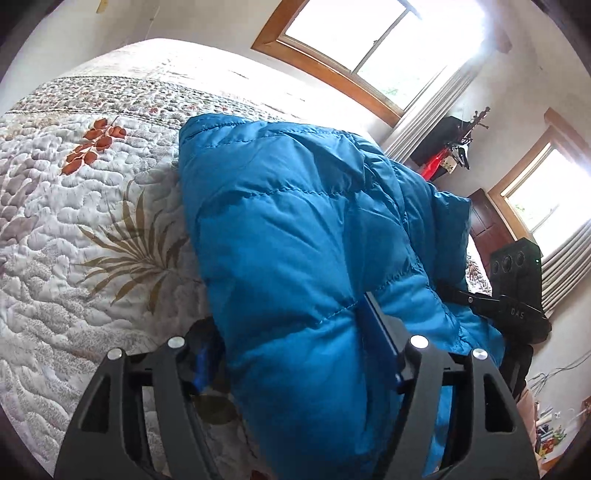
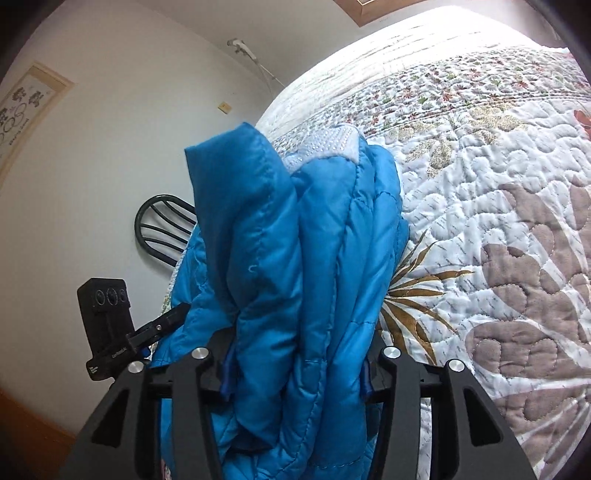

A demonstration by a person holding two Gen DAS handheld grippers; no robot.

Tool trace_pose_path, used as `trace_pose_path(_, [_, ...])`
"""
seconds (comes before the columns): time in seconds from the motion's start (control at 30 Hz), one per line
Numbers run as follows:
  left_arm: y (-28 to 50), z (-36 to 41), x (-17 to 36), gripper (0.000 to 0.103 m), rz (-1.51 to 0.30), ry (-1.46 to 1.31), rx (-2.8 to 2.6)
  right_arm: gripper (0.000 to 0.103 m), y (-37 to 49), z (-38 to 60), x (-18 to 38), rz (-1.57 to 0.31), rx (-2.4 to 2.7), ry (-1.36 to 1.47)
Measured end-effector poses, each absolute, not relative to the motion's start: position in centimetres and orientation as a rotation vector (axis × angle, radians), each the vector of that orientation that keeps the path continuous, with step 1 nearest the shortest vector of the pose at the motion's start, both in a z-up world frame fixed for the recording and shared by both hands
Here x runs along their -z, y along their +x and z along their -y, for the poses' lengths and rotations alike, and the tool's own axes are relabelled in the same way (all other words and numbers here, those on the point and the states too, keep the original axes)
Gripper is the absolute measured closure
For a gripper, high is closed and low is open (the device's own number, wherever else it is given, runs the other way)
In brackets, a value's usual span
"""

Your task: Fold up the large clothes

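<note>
A puffy blue quilted jacket (image 1: 295,221) lies bunched and partly folded on the bed, its white dotted lining (image 2: 321,151) showing at the far end. My left gripper (image 1: 288,343) straddles its near edge. The right pad (image 1: 378,339) digs into the fabric, while the left pad (image 1: 201,363) stands just off it with a dark gap, so this gripper is open. In the right wrist view the jacket (image 2: 314,240) rises in thick folds, and my right gripper (image 2: 295,373) is shut on them, both pads touching fabric.
The bed's floral quilt (image 1: 92,221) (image 2: 498,184) spreads around the jacket. A dark chair back (image 2: 162,225) stands by the white wall. Windows (image 1: 369,33) with curtains, a coat rack (image 1: 461,140) and a dark door are beyond the bed. Cables and clutter lie on the floor (image 1: 554,424).
</note>
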State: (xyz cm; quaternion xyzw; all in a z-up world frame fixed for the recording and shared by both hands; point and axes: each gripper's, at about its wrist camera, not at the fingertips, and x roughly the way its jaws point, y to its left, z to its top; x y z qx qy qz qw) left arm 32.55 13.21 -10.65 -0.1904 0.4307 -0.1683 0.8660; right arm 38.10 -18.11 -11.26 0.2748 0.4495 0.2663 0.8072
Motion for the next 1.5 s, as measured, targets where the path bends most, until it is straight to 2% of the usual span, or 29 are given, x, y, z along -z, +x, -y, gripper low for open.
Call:
trace_pose_path(0.07, [32.2, -13.5, 10.2, 0.027, -0.913, -0.385, 0.315, 0.036, 37.1, 18.1, 10.2, -0.947, -0.526, 0.561])
trace_pose_path(0.13, [31.0, -13.7, 9.3, 0.018, -0.910, -0.353, 0.262, 0.030, 35.9, 18.5, 9.0, -0.925, -0.487, 0.533])
trace_pose_path(0.27, [27.3, -13.3, 6.6, 0.010, -0.863, -0.255, 0.140, 0.008, 31.5, 19.2, 6.2, -0.864, -0.372, 0.418])
trace_pose_path(0.33, [25.2, -12.9, 5.7, 0.009, -0.842, -0.207, 0.088, 0.003, 28.9, 18.6, 4.7, -0.834, -0.316, 0.330])
trace_pose_path(0.5, [19.8, -11.5, 4.0, 0.007, -0.793, -0.156, 0.009, 0.004, 23.4, 16.3, 3.0, -0.783, -0.218, 0.136])
trace_pose_path(0.87, [10.8, -9.3, 2.9, 0.005, -0.772, -0.075, -0.069, 0.004, 14.2, 13.9, 2.0, -0.763, -0.186, 0.090])
trace_pose_path(1.5, [4.0, -6.4, 1.4, 0.003, -0.710, -0.021, -0.102, 0.004, 8.3, 13.1, 1.2, -0.741, -0.182, 0.068])
